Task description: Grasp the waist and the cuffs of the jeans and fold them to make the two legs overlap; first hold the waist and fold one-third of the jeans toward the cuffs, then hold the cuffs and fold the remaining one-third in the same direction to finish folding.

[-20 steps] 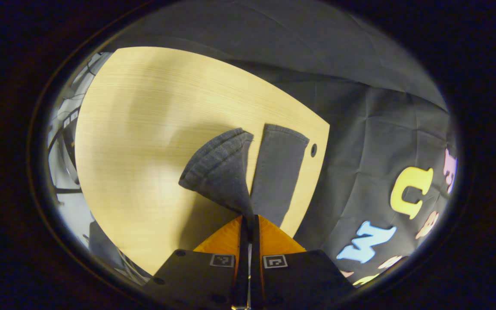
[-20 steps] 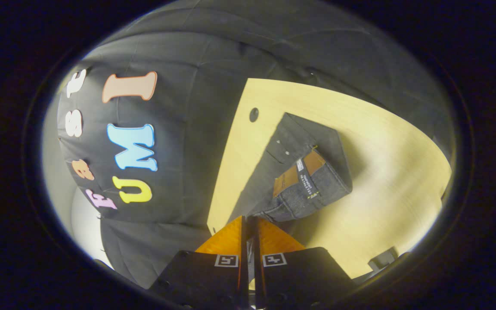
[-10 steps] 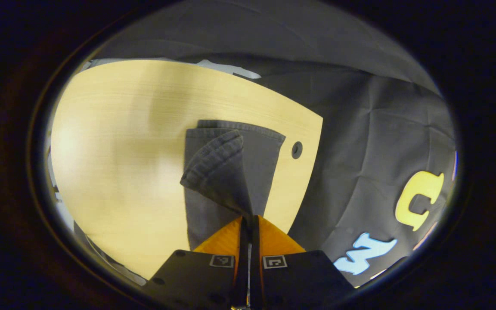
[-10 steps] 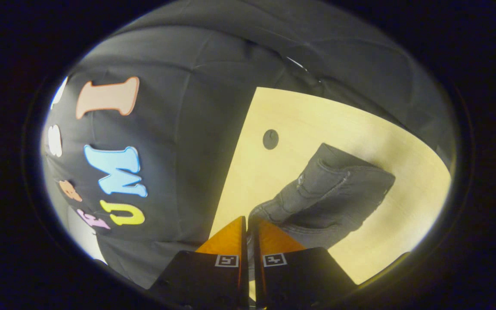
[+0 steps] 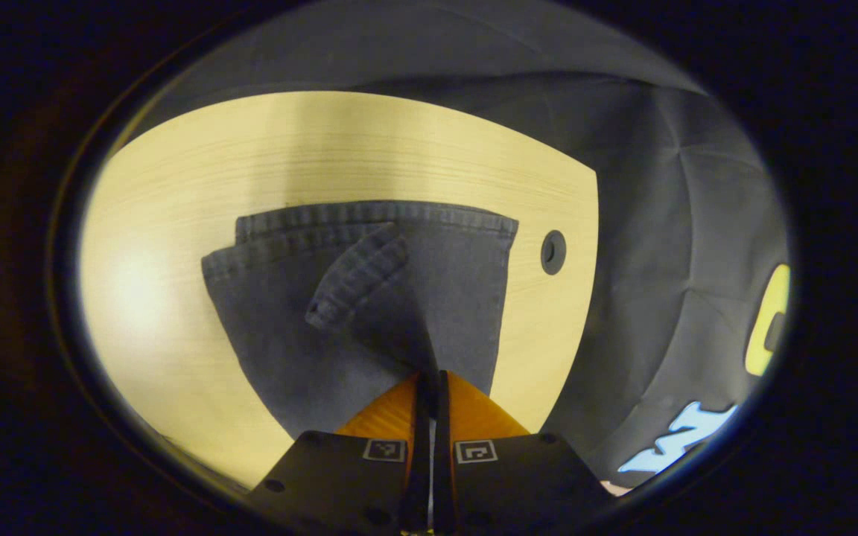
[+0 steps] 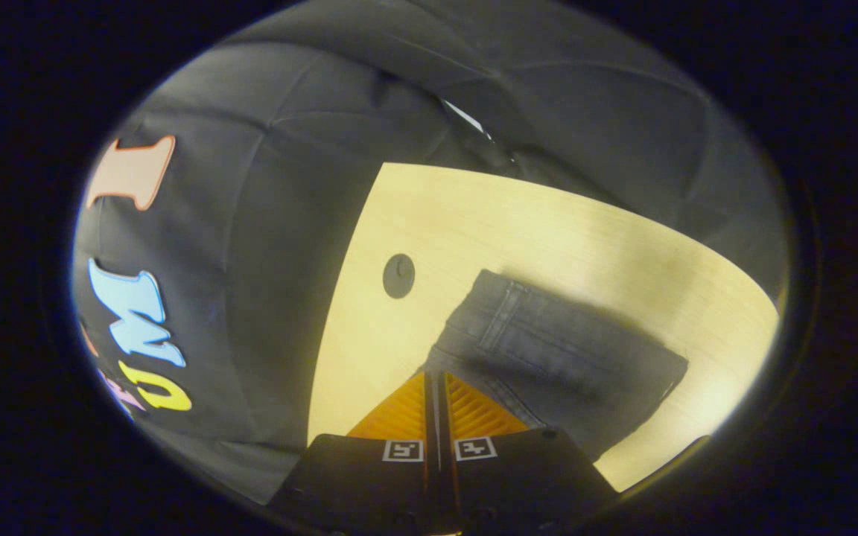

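Left gripper view showed the jeans (image 5: 369, 313) in the middle of the frame, dark denim spread flat on the bench (image 5: 176, 186), with two hemmed cuff edges running across the upper centre, one lying just over the other. A third hemmed flap (image 5: 358, 277) stood up at centre, its cloth narrowing down to the left gripper (image 5: 429, 380) at bottom centre; the gripper's fingers were pressed together on that cloth, pinching it. A round hole (image 5: 553, 251) in the bench sat just right of the jeans, near the bench's right edge.

Right gripper view showed the jeans (image 6: 563, 357) in the lower right of centre, a folded bundle with stitched seams lying on the bench (image 6: 518, 223). Its near corner reached down to the right gripper (image 6: 435, 380) at bottom centre, whose fingers were closed with almost no gap; whether cloth was caught between them I could not tell. The hole (image 6: 398, 275) lay left of the jeans, apart from them. Black cloth wall (image 6: 265, 223) covered the left and top of the frame.
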Tool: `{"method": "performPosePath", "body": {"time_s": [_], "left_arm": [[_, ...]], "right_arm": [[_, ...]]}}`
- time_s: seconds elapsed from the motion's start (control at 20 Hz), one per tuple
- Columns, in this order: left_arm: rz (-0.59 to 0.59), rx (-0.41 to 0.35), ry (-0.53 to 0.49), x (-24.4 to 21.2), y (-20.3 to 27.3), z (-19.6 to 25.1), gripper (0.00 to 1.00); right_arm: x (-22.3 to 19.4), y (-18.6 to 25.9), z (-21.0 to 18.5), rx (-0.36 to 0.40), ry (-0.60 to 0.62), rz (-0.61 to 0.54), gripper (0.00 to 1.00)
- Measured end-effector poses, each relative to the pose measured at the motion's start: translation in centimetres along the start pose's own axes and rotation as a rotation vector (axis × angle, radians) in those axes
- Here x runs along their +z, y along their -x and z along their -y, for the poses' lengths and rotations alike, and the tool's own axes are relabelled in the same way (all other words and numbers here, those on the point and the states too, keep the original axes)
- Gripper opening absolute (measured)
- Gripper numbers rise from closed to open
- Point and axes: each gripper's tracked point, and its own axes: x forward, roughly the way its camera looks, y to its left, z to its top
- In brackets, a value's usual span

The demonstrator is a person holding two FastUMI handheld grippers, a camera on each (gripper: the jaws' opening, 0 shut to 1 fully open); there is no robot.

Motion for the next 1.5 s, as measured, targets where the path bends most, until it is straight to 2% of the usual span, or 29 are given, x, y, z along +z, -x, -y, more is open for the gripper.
{"method": "performPosePath", "body": {"time_s": [0.1, 0.15, 0.25, 0.3, 0.4, 0.45, 0.5, 0.6, 0.7, 0.75, 0.8, 0.85, 1.0, 1.05, 1.15, 1.25, 1.5], "left_arm": [[0.007, -0.015, -0.060, 0.2, -0.1, 1.1, 0.14], [0.023, -0.018, -0.090, 0.4, 0.3, 1.8, 0.20], [0.046, -0.010, -0.162, 0.5, 0.3, 2.1, 0.45], [0.051, -0.005, -0.202, 0.3, 0.6, 2.4, 0.48], [0.078, 0.000, -0.301, 0.5, 1.2, 2.8, 0.73], [0.103, 0.004, -0.359, 0.7, 1.4, 3.0, 0.85], [0.126, 0.003, -0.418, 1.0, 2.0, 3.5, 0.97], [0.159, -0.014, -0.508, 0.7, 3.3, 3.8, 0.97], [0.157, -0.039, -0.560, -0.5, 4.0, 4.0, 0.94], [0.165, -0.044, -0.582, -1.0, 4.5, 3.9, 1.00], [0.186, -0.044, -0.610, -1.2, 4.8, 3.6, 0.98], [0.208, -0.043, -0.644, -1.5, 5.3, 3.5, 0.98], [0.312, -0.021, -0.741, -1.7, 7.0, 2.4, 0.98], [0.331, -0.018, -0.762, -2.2, 7.7, 2.2, 0.94], [0.374, 0.009, -0.819, -3.1, 8.3, 1.4, 1.00], [0.407, 0.025, -0.884, -4.1, 9.1, 1.0, 1.00], [0.462, -0.006, -0.965, -6.9, 11.1, 1.4, 0.99]], "right_arm": [[-1.0, 0.3, 0.0, -0.005, 0.048, 0.010, 0.00], [-1.5, 0.3, -0.2, -0.004, 0.063, 0.016, 0.00], [-2.2, 0.5, -0.8, 0.002, 0.078, 0.038, 0.00], [-2.4, 0.9, -1.1, 0.008, 0.084, 0.056, 0.00], [-3.1, 1.5, -1.3, 0.004, 0.099, 0.090, 0.02], [-3.4, 2.1, -1.3, 0.005, 0.108, 0.110, 0.08], [-3.7, 2.6, -1.2, -0.002, 0.116, 0.129, 0.24], [-3.9, 3.9, -0.4, -0.025, 0.121, 0.176, 0.27], [-4.0, 5.1, 1.1, -0.060, 0.111, 0.224, 0.61], [-3.9, 5.9, 2.1, -0.083, 0.106, 0.252, 0.65], [-3.6, 6.3, 3.2, -0.104, 0.102, 0.282, 0.70], [-3.3, 7.0, 4.1, -0.126, 0.098, 0.310, 0.83], [-1.5, 7.6, 7.4, -0.186, 0.063, 0.378, 0.88], [-1.1, 7.6, 8.2, -0.191, 0.048, 0.385, 0.94], [-1.0, 7.0, 9.6, -0.210, 0.022, 0.382, 0.95], [-1.4, 6.1, 10.1, -0.222, 0.008, 0.365, 0.95], [-2.2, 4.8, 10.6, -0.210, -0.035, 0.368, 0.95]]}}
